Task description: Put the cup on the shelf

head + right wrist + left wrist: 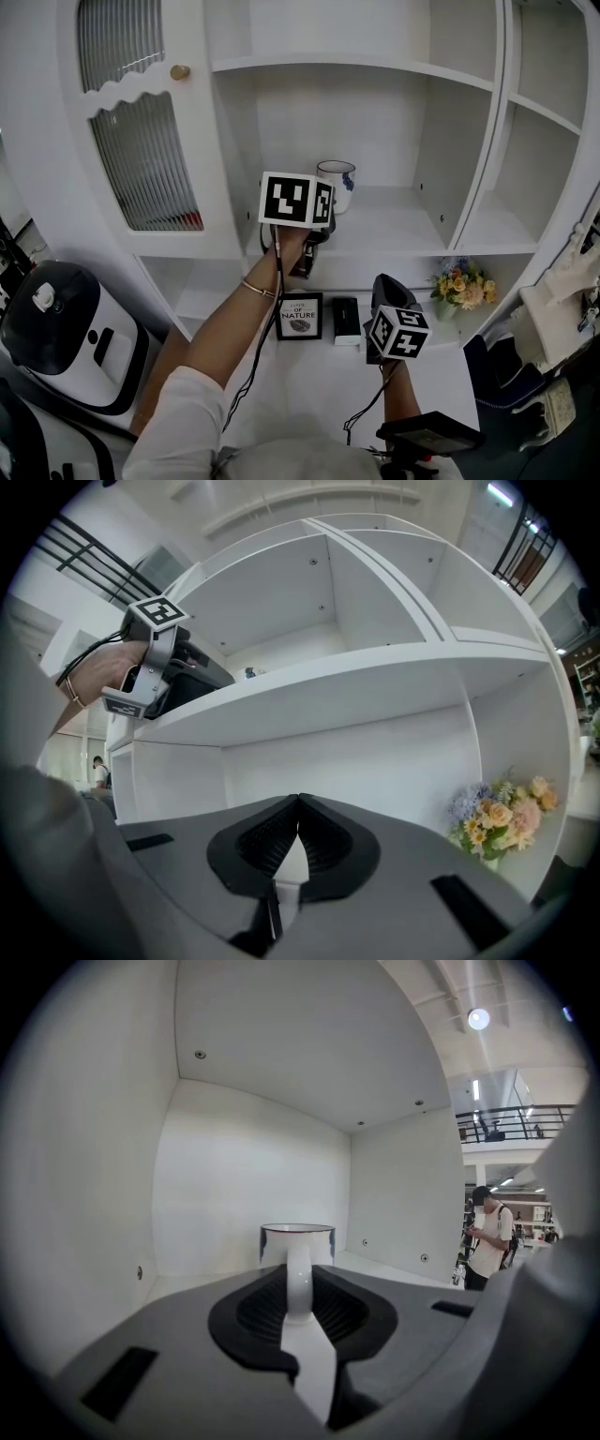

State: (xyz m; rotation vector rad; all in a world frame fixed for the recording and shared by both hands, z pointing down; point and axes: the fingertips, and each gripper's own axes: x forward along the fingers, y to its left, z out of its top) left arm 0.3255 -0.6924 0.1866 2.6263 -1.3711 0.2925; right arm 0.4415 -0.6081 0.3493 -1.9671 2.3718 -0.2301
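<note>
The cup (337, 184) (297, 1240), white with a dark rim, stands upright at the center of the head view, in the middle compartment of the white shelf (405, 212). Its base is at the board, but whether it rests on it cannot be told. In the left gripper view it sits at mid-frame with its handle turned toward the camera.

The left gripper (328, 218) (298, 1290) reaches into that compartment from below center of the head view, and its jaws pinch the cup's handle between the black pads.

The right gripper (382, 284) (298, 829) is at the lower right of center in the head view, below the shelf board. Its jaws are pressed together with nothing between them.

A bunch of flowers (463, 286) (501, 819) stands at the right. A framed print (300, 316) and a small black box (345, 319) lie just beside each other on the white counter (309, 375) below the cup.
</note>
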